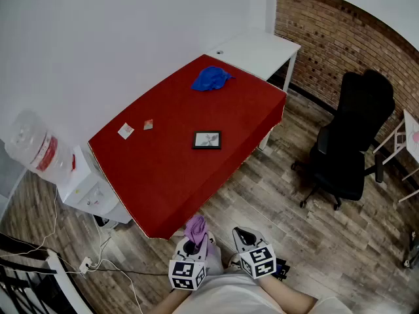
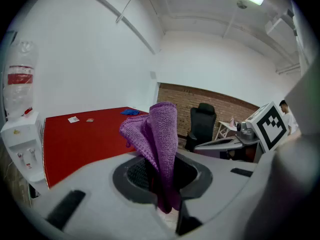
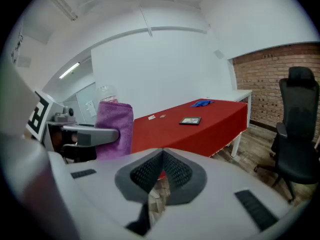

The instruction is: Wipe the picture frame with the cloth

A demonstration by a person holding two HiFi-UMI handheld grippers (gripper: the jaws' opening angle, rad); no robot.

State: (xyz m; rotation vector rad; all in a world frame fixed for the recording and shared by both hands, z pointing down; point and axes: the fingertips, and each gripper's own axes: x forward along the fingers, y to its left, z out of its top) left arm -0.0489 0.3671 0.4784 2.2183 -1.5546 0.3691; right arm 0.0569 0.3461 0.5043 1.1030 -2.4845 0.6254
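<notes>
A small dark picture frame (image 1: pixel 207 139) lies flat near the middle of the red table (image 1: pixel 163 169); it also shows in the right gripper view as the frame (image 3: pixel 190 120). My left gripper (image 1: pixel 195 242) is shut on a folded purple cloth (image 2: pixel 157 139), which sticks up from its jaws, the cloth (image 1: pixel 195 228) showing near the table's near corner. My right gripper (image 1: pixel 243 236) hangs beside it over the floor, shut with nothing held. Both grippers are well short of the frame.
A blue cloth (image 1: pixel 211 78) lies at the table's far end, with two small cards (image 1: pixel 126 131) near the left edge. A water dispenser (image 1: pixel 72 175) stands left of the table, a black office chair (image 1: pixel 350 142) to the right, and a white desk (image 1: pixel 258 50) beyond.
</notes>
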